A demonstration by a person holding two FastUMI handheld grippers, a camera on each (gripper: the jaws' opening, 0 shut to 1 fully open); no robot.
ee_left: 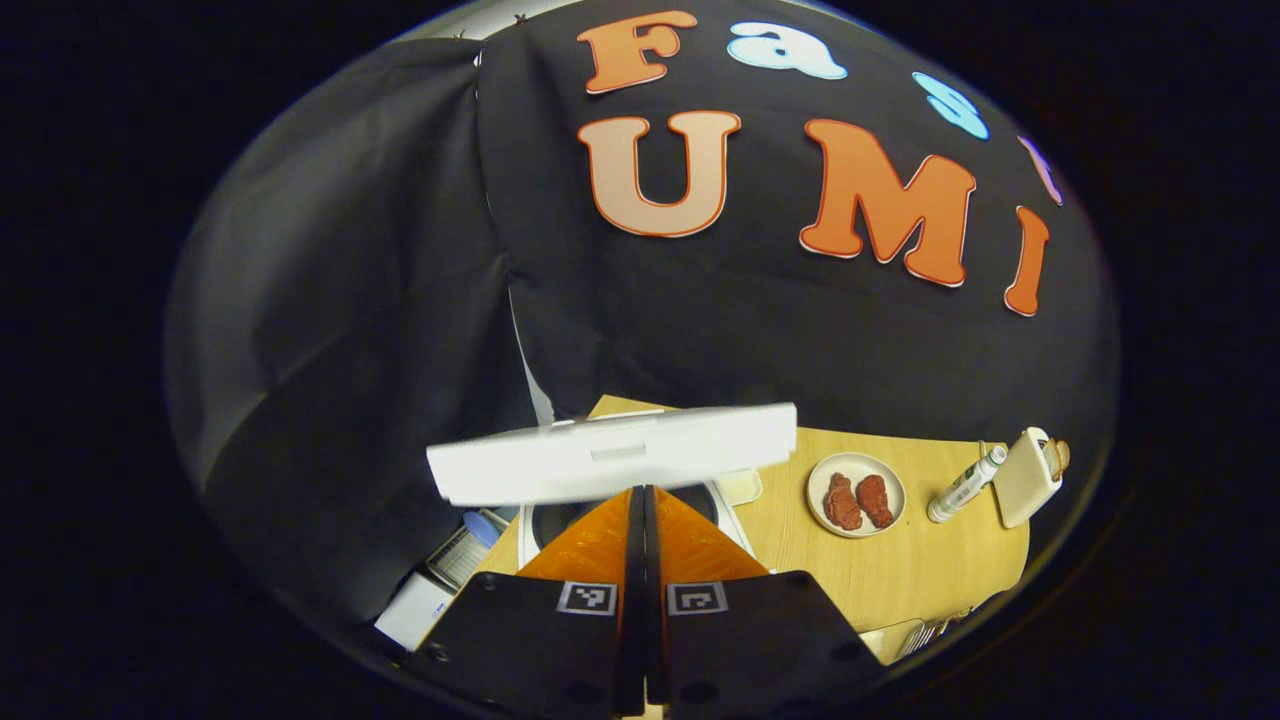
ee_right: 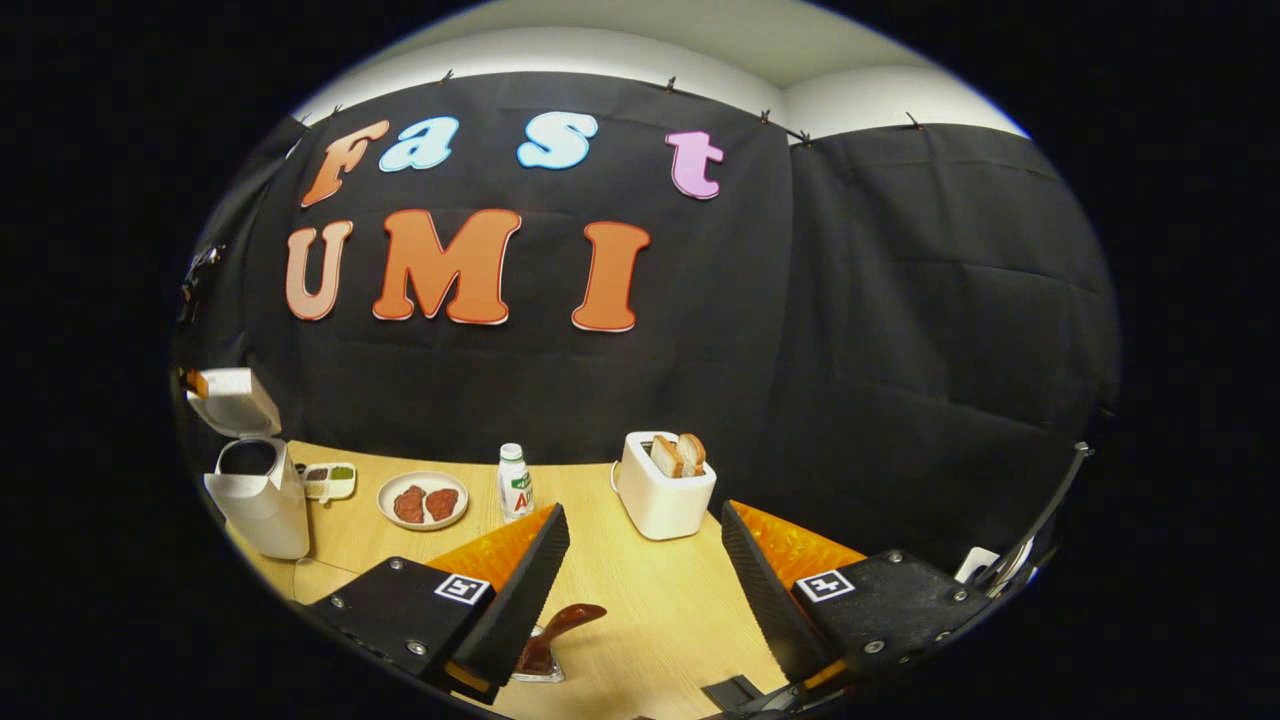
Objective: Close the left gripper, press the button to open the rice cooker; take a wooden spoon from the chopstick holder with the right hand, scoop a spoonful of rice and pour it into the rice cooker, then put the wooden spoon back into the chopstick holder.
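A: Looking along the left gripper (ee_left: 643, 500), I see its two fingers pressed together with nothing between them, poised just above the white rice cooker (ee_left: 620, 505). Its flat white lid (ee_left: 612, 462) is raised and blurred, and the dark inner pot (ee_left: 560, 520) shows beneath.

B: The right gripper view gives the cooker (ee_right: 262, 500) from the side, at the left edge of the pale wooden worktop (ee_right: 650, 610), lid (ee_right: 232, 400) tipped up and back. The right gripper (ee_right: 640, 590) has its fingers wide apart, holding nothing, over the near edge. A brown wooden spoon handle (ee_right: 560, 625) juts from a clear holder (ee_right: 540, 668) just beside the left finger; whether they touch I cannot tell.

A: Counts?

B: One round white plate (ee_right: 423, 498) with two reddish-brown pieces of meat, one small white bottle (ee_right: 515, 482), one white toaster (ee_right: 664, 492) holding two slices of bread, and one small white dish (ee_right: 328, 481) of condiments beside the cooker.

A: From my side, the plate (ee_left: 856, 493), bottle (ee_left: 965, 484) and toaster (ee_left: 1025, 476) line up toward the worktop's right edge.

B: Bare wood lies open between the toaster and the near edge.
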